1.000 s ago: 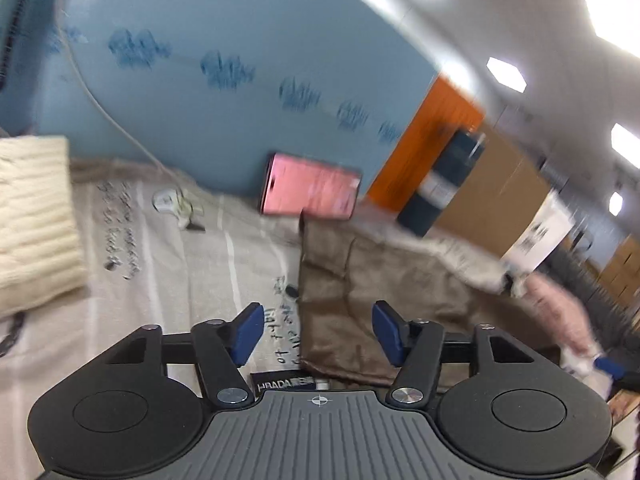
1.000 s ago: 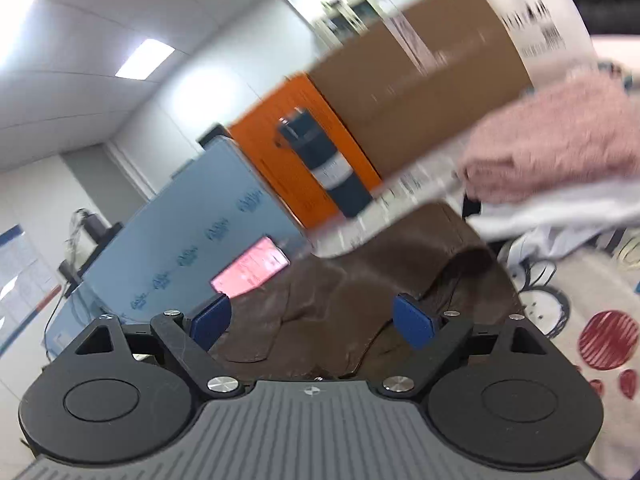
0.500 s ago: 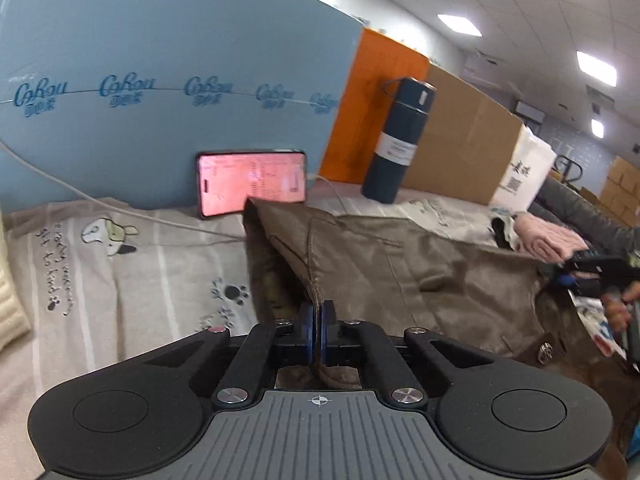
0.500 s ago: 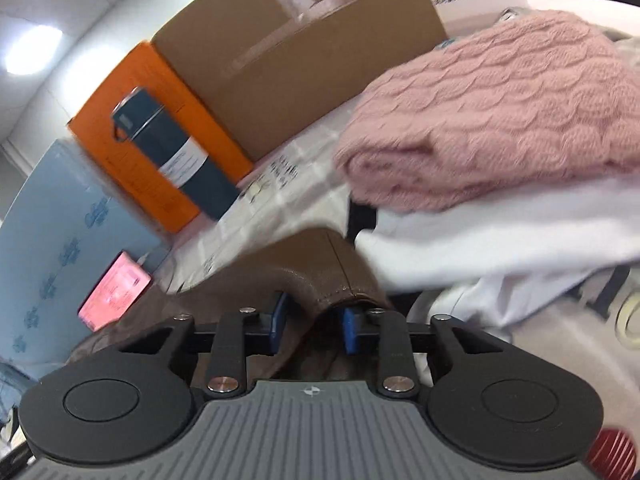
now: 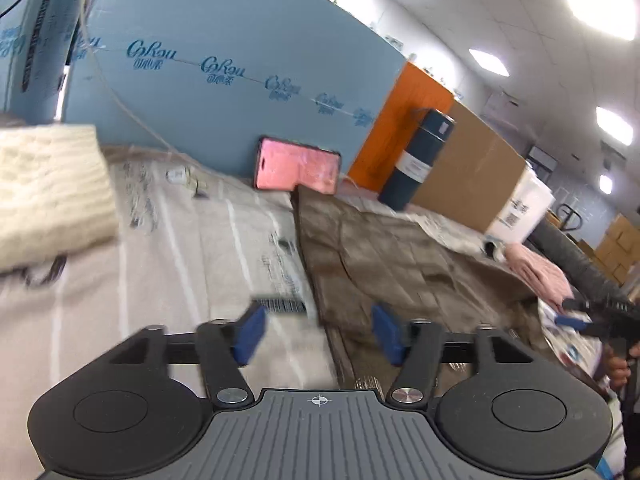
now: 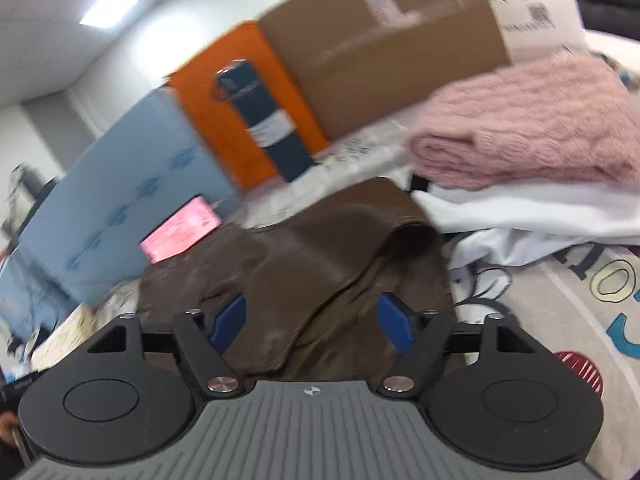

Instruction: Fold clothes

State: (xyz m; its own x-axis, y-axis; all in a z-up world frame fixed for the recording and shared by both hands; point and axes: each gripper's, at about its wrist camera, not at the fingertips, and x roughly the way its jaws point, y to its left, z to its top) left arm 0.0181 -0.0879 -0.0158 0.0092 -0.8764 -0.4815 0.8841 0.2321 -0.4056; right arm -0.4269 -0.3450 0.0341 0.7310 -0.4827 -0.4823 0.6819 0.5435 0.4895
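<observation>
A brown garment point(image 5: 384, 256) lies spread on the printed cloth, its left edge straight, its right end rumpled. My left gripper point(image 5: 318, 334) is open and empty, just above the garment's near left corner. In the right wrist view the same brown garment point(image 6: 304, 264) lies folded over itself with a raised fold at its right end. My right gripper point(image 6: 310, 320) is open and empty above it. The right gripper also shows at the far right of the left wrist view point(image 5: 592, 316).
A folded cream knit point(image 5: 44, 188) lies at the left. A folded pink knit point(image 6: 532, 124) sits on white clothes point(image 6: 552, 216) at the right. A phone point(image 5: 298, 170), a dark blue flask point(image 5: 420, 160), a cardboard box point(image 6: 384, 40) and blue point(image 5: 224, 72) and orange panels stand behind.
Half a second ago both grippers were shut on the brown garment. Now both are open and have let it go; it lies on the cloth.
</observation>
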